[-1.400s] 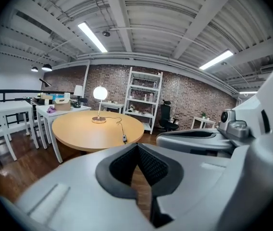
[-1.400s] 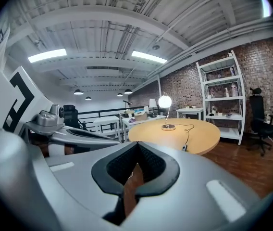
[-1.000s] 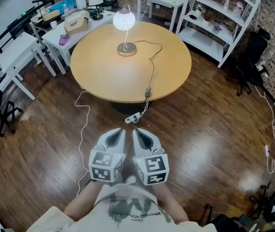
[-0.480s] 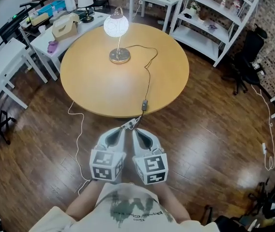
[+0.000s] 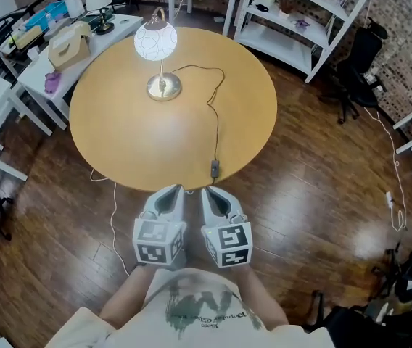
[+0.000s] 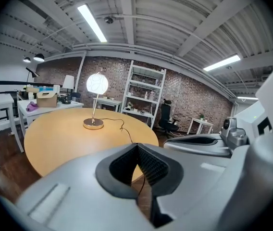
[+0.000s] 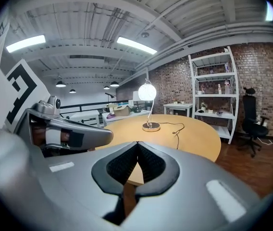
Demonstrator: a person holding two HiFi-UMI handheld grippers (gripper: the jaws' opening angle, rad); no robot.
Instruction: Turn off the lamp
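A lit lamp with a round white globe [image 5: 155, 41] and a gold disc base [image 5: 164, 88] stands on the far left part of a round wooden table [image 5: 133, 136]. Its black cord [image 5: 213, 114] runs across the top to an inline switch [image 5: 214, 168] at the near edge. The lamp [image 6: 96, 84] also glows in the left gripper view, and the lamp [image 7: 147, 92] in the right gripper view. My left gripper [image 5: 171, 191] and right gripper [image 5: 210, 192] hang side by side just short of the table's near edge, both shut on nothing.
White shelving [image 5: 304, 13] stands behind the table at the right, white side tables [image 5: 46, 56] with a box at the left. A black office chair [image 5: 355, 67] is at the right. Cables [image 5: 112, 216] trail over the dark wooden floor.
I have come closer to the table: its near edge and the inline switch now lie just ahead of both grippers. The grippers stay shut, side by side.
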